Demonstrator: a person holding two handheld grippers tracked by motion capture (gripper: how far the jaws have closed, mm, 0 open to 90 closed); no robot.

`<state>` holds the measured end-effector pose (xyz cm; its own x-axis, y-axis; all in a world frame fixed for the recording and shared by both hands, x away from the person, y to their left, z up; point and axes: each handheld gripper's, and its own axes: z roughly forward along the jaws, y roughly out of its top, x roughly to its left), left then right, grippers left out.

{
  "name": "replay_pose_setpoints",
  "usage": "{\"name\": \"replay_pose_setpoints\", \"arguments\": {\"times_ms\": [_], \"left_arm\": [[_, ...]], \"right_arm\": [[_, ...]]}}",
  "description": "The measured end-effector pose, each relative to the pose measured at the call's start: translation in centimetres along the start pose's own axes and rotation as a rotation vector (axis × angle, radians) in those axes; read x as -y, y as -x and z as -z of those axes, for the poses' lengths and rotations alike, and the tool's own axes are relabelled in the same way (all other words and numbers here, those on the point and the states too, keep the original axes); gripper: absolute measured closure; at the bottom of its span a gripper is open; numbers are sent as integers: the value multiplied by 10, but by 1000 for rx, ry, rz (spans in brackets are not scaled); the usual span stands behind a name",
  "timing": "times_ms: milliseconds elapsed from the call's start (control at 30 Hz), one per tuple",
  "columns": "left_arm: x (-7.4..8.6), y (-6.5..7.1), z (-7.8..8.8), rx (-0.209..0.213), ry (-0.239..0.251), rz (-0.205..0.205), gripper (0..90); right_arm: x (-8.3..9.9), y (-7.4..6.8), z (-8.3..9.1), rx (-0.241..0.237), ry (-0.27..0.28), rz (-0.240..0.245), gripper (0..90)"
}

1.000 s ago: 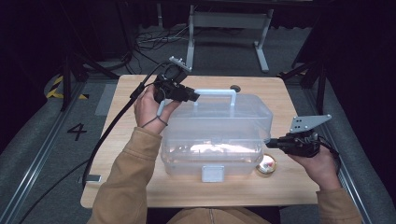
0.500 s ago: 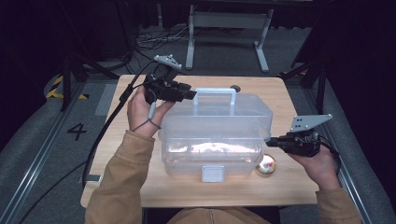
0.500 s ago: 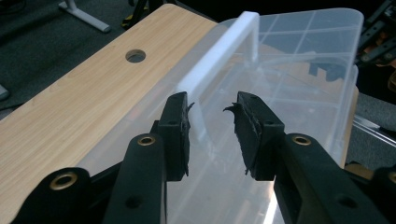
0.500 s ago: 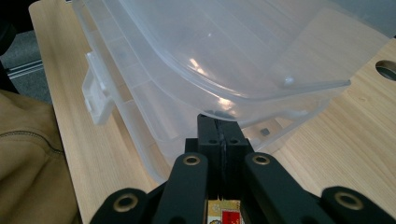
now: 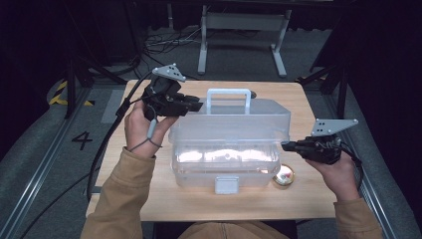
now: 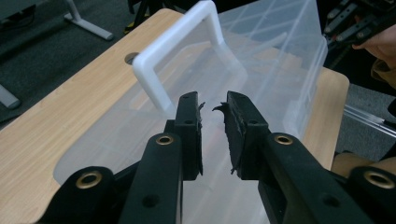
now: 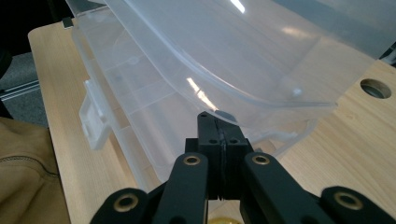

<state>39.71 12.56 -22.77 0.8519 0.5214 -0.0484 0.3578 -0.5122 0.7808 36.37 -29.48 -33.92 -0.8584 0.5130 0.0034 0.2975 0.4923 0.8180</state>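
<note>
A dark room with grey carpet, loose cables and a metal stand surrounds the light wooden table (image 5: 308, 199) at which I sit, my tan sleeves entering from below in the high view. At the table's middle stands a clear, translucent plastic storage box (image 5: 226, 164) with a white latch (image 5: 226, 184) on its front wall. Its clear hinged lid (image 5: 234, 119) is raised at the front and tilts up from the base; a white rectangular carrying handle (image 5: 228, 98) stands upright on top of the lid.

My left gripper (image 6: 214, 108), held up at the lid's left rear corner in the high view, points along the lid toward the handle. Its jaws stand a narrow gap apart and have just been closing; nothing lies between them, and the handle is just ahead of the tips in the left gripper view.

My right gripper (image 7: 215, 122) rests at the box's right side. Its jaws are pressed together, their tips tucked right under the lifted lid's edge in the right gripper view; whether they touch the lid I cannot tell.

A small round gold-coloured object (image 5: 283, 175) lies on the table just beside the box's front right corner, close to my right hand (image 5: 341, 172).
</note>
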Motion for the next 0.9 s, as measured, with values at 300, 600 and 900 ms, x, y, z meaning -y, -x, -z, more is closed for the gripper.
{"name": "replay_pose_setpoints", "arguments": {"times_ms": [300,600,900], "left_arm": [[15,11,15,52,31,11,777],[31,23,14,49,23,6,787],[46,23,4,79,21,24,787]], "right_arm": [[-7,12,1,-2,51,-60,900],[-17,22,2,24,87,-75,900],[-26,29,1,58,122,-93,900]]}}
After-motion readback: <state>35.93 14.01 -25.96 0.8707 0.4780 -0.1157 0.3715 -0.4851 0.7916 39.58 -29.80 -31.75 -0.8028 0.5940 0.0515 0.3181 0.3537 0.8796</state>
